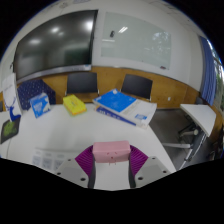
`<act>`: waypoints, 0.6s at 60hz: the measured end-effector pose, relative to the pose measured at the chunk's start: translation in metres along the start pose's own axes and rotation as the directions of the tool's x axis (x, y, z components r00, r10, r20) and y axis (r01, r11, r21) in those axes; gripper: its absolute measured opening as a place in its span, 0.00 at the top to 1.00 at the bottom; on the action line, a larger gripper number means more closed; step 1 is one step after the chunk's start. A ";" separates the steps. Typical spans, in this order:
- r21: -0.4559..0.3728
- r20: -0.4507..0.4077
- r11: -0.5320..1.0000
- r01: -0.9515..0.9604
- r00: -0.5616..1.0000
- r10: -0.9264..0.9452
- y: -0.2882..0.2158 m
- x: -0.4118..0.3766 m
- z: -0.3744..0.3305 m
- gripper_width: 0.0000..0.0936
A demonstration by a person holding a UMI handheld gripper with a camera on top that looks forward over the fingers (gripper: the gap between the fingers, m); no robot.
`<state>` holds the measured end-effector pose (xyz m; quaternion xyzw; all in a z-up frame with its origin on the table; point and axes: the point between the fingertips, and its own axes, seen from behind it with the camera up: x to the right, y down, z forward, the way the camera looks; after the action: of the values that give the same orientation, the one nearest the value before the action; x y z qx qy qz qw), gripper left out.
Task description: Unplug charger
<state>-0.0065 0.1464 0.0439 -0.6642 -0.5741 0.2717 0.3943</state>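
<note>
We can't spot the charger: gripper [111,160] sits bottom center, narrow and empty, with tabletop [70,135], blue box [117,102] and yellow box [74,104] ahead at mid-frame.

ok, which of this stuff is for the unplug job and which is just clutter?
Job: claw only; no charger identifiable in view.
Lying about: yellow box, upright blue box, flat blue box, whiteboard, wall screen.
</note>
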 end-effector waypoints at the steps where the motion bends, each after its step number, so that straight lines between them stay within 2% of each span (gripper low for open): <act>1: -0.016 0.002 1.000 0.007 1.000 -0.007 0.007 0.000 0.005 0.49; 9: -0.123 0.051 0.992 0.012 0.999 -0.006 0.045 -0.005 0.030 0.36; 14: -0.123 0.061 0.992 -0.002 0.998 0.009 0.045 -0.003 0.028 0.05; 16: -0.117 0.062 0.993 -0.004 0.998 0.011 0.040 0.001 0.025 0.13; 21: -0.094 0.083 0.996 -0.011 0.996 0.019 0.027 0.002 0.000 0.07; 26: -0.099 0.097 0.995 -0.010 0.995 0.019 0.014 0.007 -0.042 0.08; 36: -0.118 0.110 0.993 -0.011 0.994 0.024 -0.004 0.019 -0.168 0.09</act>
<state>0.1316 0.1297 0.1399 -0.6751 -0.6043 0.2775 0.3196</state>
